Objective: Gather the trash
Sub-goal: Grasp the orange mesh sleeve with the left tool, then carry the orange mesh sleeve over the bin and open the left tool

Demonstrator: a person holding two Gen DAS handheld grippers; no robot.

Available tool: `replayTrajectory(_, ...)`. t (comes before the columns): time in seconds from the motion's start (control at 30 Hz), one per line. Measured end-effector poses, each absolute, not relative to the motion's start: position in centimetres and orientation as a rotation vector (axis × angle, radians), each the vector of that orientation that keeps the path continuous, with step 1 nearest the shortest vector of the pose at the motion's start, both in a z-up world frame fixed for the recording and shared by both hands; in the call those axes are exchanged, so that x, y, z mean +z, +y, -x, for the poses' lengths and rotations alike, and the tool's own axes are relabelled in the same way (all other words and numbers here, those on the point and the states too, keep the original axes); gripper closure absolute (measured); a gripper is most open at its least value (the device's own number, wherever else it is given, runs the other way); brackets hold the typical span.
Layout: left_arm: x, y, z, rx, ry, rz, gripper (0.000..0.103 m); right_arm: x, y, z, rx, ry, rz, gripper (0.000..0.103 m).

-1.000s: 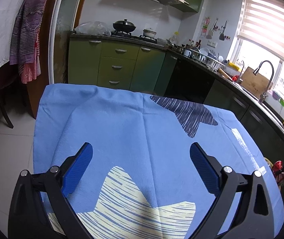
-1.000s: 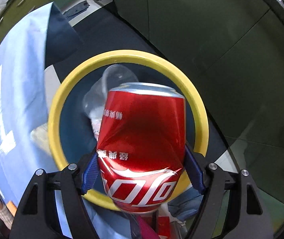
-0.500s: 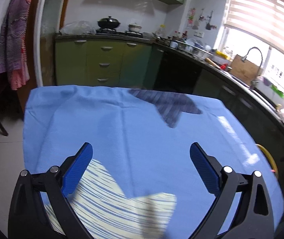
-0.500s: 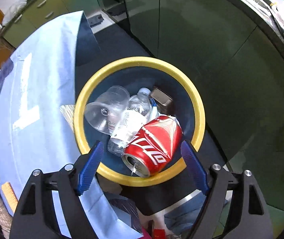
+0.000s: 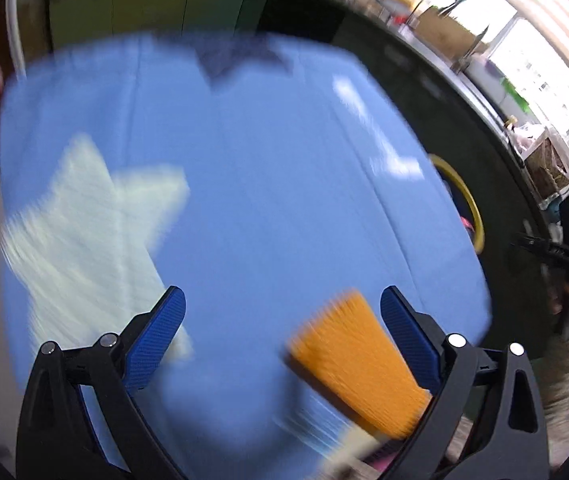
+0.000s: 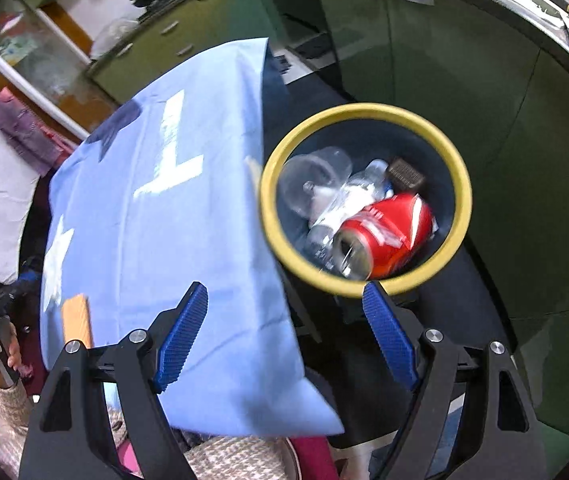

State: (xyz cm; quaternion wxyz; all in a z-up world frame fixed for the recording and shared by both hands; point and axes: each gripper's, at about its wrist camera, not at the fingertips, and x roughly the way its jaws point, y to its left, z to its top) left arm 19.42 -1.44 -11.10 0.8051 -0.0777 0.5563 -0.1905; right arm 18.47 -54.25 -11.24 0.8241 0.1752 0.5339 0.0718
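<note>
Now | dented red can (image 6: 388, 236) lying in yellow-rimmed bin (image 6: 368, 111) | left gripper (image 5: 282, 312) spread, empty | right gripper (image 6: 284, 312) spread, empty

1. Light blue tablecloth (image 5: 268, 184): plain blue ground with a pale cream star-shaped patch, a dark navy patch at the far edge and white angular marks.
2. Orange ribbed rectangular piece (image 5: 358, 364) lying on the cloth: bright orange with fine lengthwise lines; blurred.
3. Round dark blue bin with a yellow rim (image 6: 460, 184): yellow ring, navy inner wall.
4. Crushed red soda can (image 6: 388, 236) in the bin: red with white lettering and a silver end.
5. Clear plastic cup (image 6: 312, 184) and clear plastic bottle (image 6: 348, 204): transparent, bottle label whitish.
6. Small brown box (image 6: 406, 174): dark brown.
7. Kitchen cabinets (image 6: 464, 60): olive green with silver handles.
</note>
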Motion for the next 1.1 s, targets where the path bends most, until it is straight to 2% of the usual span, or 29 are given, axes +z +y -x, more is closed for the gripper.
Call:
replayTrajectory(0.07,-12.9,-2.6,-18.7,-0.418,1.325,0.255,0.01,-11.6,-53.9,-17.7,0.19,1.131,-0.38,0.024)
replayTrajectory(0.23,-16.2,-5.0,-16.7,-0.393,1.516,0.403,0.01,-12.6,-53.1,-15.8,0.26,1.11,-0.374,0.024)
replayTrajectory(0.43,-16.6,-7.5,-15.9,-0.35,1.544,0.444,0.01,-13.4,-54.1,-13.5,0.307,1.065,-0.405,0.023)
replayTrajectory(0.5,-16.7,-8.2,-16.2,-0.326,1.555,0.433,0.013,-13.7,-54.8,-12.6,0.312,1.052,-0.42,0.023)
replayTrajectory(0.53,-16.8,-8.6,-16.2,-0.317,1.563,0.423,0.016,-14.0,-55.1,-12.2,0.313,1.048,-0.43,0.023)
replayTrajectory(0.6,-17.0,-9.1,-16.7,-0.308,1.58,0.409,0.028,-14.3,-55.6,-11.8,0.316,1.043,-0.443,0.023)
replayTrajectory(0.63,-17.1,-9.2,-16.8,-0.302,1.584,0.4,0.029,-14.6,-55.8,-11.4,0.318,1.04,-0.453,0.023)
replayTrajectory(0.7,-16.9,-9.7,-17.2,-0.293,1.582,0.372,0.04,-14.9,-56.2,-10.9,0.318,1.036,-0.465,0.022)
replayTrajectory(0.77,-16.9,-10.0,-17.5,-0.281,1.588,0.366,0.045,-15.2,-56.5,-10.4,0.316,1.032,-0.476,0.022)
replayTrajectory(0.8,-16.9,-10.1,-17.6,-0.282,1.59,0.352,0.056,-15.4,-56.6,-10.2,0.318,1.029,-0.485,0.022)
replayTrajectory(0.93,-17.0,-11.0,-18.0,-0.299,1.599,0.304,0.071,-15.9,-56.7,-9.6,0.324,1.024,-0.505,0.022)
replayTrajectory(1.0,-16.9,-11.3,-18.1,-0.31,1.601,0.288,0.085,-16.2,-56.7,-9.4,0.327,1.02,-0.513,0.022)
replayTrajectory(1.1,-16.5,-12.1,-18.0,-0.34,1.584,0.249,0.09,-16.5,-56.7,-9.2,0.329,1.016,-0.526,0.022)
